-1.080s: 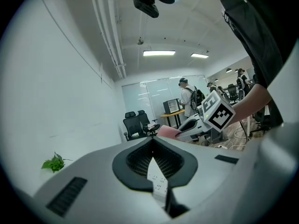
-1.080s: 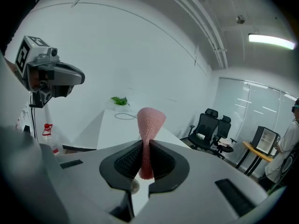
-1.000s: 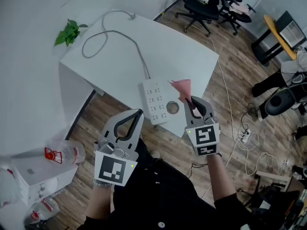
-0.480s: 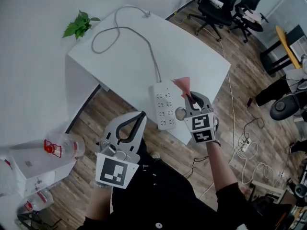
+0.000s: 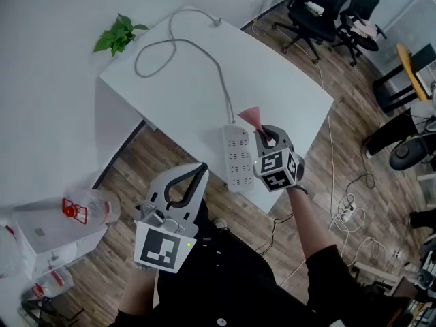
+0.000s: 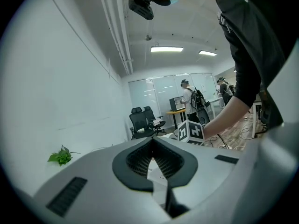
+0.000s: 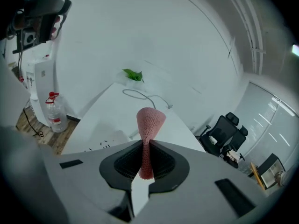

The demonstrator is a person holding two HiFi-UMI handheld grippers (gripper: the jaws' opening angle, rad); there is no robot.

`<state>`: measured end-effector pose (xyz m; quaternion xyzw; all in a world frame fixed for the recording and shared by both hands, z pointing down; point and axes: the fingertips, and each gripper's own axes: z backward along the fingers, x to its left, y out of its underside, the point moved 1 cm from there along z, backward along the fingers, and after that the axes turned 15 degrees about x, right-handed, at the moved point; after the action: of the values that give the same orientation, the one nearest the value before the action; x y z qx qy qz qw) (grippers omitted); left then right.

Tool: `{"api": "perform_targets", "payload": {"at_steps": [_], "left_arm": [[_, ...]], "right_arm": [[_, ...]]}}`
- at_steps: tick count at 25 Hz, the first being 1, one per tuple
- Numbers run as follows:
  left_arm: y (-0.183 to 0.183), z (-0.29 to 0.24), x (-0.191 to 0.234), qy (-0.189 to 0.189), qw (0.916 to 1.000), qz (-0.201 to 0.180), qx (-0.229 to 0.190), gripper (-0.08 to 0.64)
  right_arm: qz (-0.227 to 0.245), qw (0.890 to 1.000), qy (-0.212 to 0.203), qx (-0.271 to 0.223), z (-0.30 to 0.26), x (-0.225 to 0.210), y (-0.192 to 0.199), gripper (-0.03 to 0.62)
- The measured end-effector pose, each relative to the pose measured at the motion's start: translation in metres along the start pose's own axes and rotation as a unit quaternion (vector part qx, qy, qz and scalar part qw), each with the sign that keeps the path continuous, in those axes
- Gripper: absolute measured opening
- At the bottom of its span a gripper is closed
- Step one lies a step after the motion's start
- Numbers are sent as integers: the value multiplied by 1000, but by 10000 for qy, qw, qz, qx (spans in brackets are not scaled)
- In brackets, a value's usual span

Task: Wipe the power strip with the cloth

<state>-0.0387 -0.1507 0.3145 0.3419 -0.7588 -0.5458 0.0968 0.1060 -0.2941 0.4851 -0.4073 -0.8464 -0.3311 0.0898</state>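
White counter: the far half is lying open and bare. Its near edge and right corner are sitting close to the work, with wood floor showing past them.

Strip: white, lying flat by the near edge, with its length pointing toward the person. The cable is leaving the far end and looping off toward the far corner.

Cloth: pink knit, bunched and fanning out ahead of the right tool, just beside the strip's far end. Whether it is touching the strip cannot be told.

Right tool: it is hovering over the counter along the strip's right side. The jaws are clamping the cloth's narrow end.

Left tool: it is hanging off the counter over the floor, near the strip's near end but apart from it. The jaws are pressing together at the tips and gripping nothing.

Plant: green, sitting past the far-left corner against the wall.

Chairs: black, standing well beyond the far-right edge.

Bottle: clear, lying on the floor at left, well apart.
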Motion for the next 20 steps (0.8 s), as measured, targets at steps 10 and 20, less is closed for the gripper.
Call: {"api": "perform_targets", "payload": {"at_steps": [10, 20], "left_arm": [[3, -3, 7, 7, 10000, 8, 28, 14], [7, -4, 10, -32, 10000, 32, 86, 14]], "right_arm": [[363, 9974, -336, 520, -48, 18, 12, 51], [712, 9923, -678, 757, -70, 30, 20, 51]]}}
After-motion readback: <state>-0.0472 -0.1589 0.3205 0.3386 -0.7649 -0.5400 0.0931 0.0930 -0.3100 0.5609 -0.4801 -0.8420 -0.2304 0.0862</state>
